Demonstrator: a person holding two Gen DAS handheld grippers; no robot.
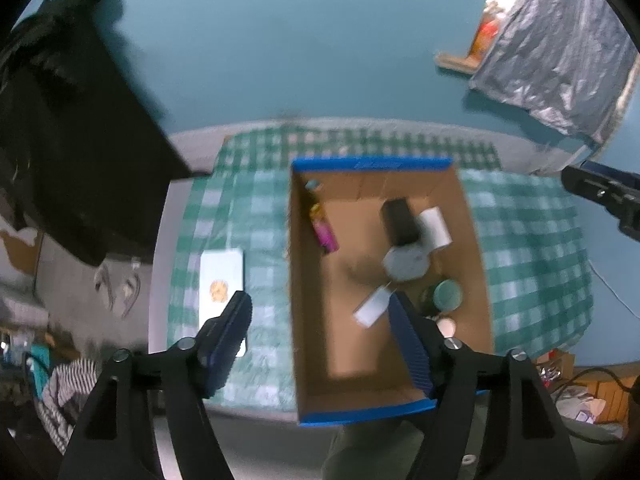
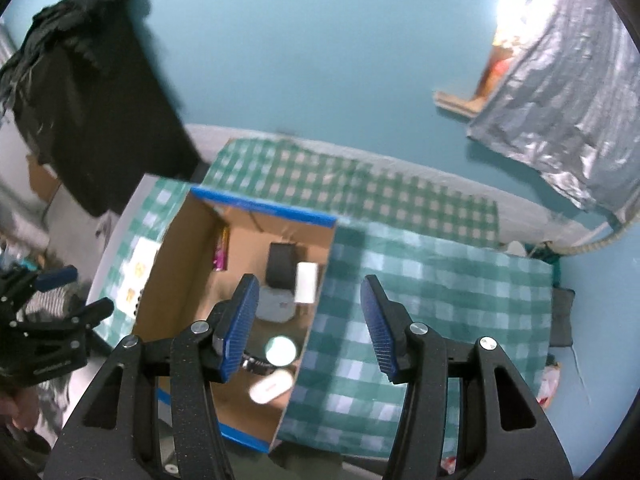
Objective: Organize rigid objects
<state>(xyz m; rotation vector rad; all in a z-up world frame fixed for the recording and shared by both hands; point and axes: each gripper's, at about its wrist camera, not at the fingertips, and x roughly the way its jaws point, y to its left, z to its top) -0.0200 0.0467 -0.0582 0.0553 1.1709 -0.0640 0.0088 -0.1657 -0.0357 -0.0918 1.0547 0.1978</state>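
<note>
With both our left gripper (image 1: 320,320) and right gripper (image 2: 308,308) spread and empty above the blue-rimmed cardboard box (image 1: 372,164) where the rigid items lie, we judge a drop done, and next reach for the flat white card (image 1: 221,280) beside it.

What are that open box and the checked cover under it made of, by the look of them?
The box looks like cardboard: matt brown walls and floor, straight folded edges, with blue tape or print along its rim. The checked cover seems to be a thin tablecloth, green and white; it drapes over the table edge, and a faint sheen hints at plastic-coated fabric, though blur leaves that open.
</note>
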